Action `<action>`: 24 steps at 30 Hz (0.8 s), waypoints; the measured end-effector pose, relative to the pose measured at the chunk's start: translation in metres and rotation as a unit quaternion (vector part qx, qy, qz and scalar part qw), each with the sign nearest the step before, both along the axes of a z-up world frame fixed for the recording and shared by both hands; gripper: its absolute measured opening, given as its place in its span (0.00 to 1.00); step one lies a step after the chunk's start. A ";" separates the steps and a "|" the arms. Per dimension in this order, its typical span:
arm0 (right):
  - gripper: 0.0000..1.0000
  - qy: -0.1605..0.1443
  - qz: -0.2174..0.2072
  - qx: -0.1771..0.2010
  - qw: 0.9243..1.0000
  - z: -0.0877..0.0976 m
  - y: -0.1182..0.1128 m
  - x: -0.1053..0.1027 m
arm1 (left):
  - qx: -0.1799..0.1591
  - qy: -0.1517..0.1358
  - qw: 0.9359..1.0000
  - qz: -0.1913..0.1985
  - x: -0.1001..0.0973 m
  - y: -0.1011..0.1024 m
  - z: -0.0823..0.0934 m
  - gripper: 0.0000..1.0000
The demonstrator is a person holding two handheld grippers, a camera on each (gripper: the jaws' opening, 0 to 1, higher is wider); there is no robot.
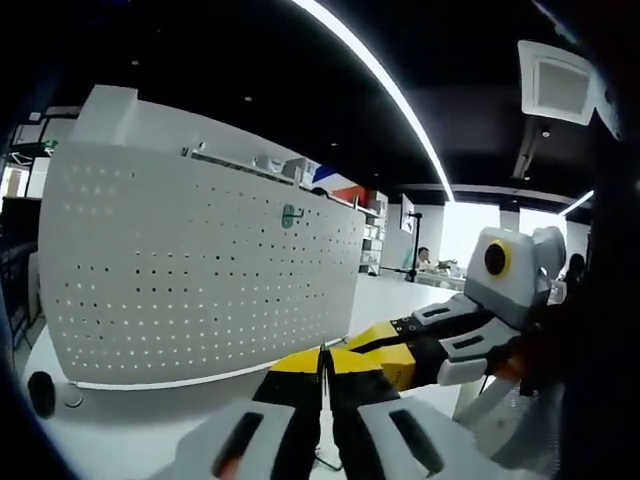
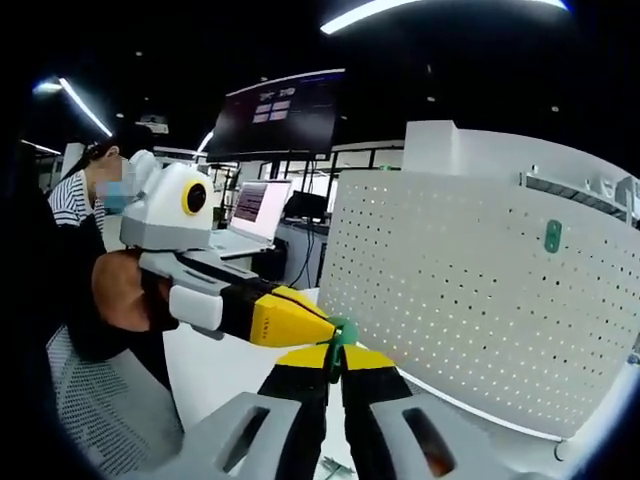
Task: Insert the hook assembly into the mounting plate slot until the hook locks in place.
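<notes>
Green plastic hook [image 2: 341, 335] pinched before white perforated pegboard [image 2: 470, 290].

an open-plan office or lab: laptop [image 2: 252, 212] on a desk, wall screen [image 2: 283, 112], dark ceiling with strip lights [image 1: 385, 85].

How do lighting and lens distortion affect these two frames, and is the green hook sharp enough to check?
Left gripper view: fisheye bows the pegboard; the ceiling light strip and far window blow out. Right gripper view: pegboard evenly lit, its edges curved; green hook between the gripper tips is small and soft; the mounted green hook reads clearly.
</notes>
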State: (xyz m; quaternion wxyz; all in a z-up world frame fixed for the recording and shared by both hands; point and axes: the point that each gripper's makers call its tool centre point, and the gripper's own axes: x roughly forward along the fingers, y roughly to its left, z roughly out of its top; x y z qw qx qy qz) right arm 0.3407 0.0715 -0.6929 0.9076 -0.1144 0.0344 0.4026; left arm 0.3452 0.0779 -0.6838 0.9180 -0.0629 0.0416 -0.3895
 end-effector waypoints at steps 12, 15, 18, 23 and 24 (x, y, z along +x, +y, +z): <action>0.01 -0.004 -0.014 0.004 1.000 0.004 -0.008 0.004 | 0.009 -0.014 1.000 0.005 0.001 0.002 0.005 0.12; 0.01 -0.006 -0.019 0.007 1.000 0.006 -0.011 0.006 | 0.007 -0.016 1.000 0.017 0.001 0.009 0.009 0.18; 0.01 -0.007 -0.023 0.010 1.000 0.008 -0.014 0.007 | 0.016 -0.022 0.999 0.034 -0.001 0.016 0.010 0.24; 0.01 -0.012 -0.036 0.013 0.999 0.014 -0.022 0.012 | 0.027 -0.029 0.998 0.052 -0.007 0.025 0.012 0.28; 0.01 -0.014 -0.039 0.014 0.999 0.015 -0.024 0.013 | 0.029 -0.028 0.998 0.055 -0.008 0.026 0.011 0.29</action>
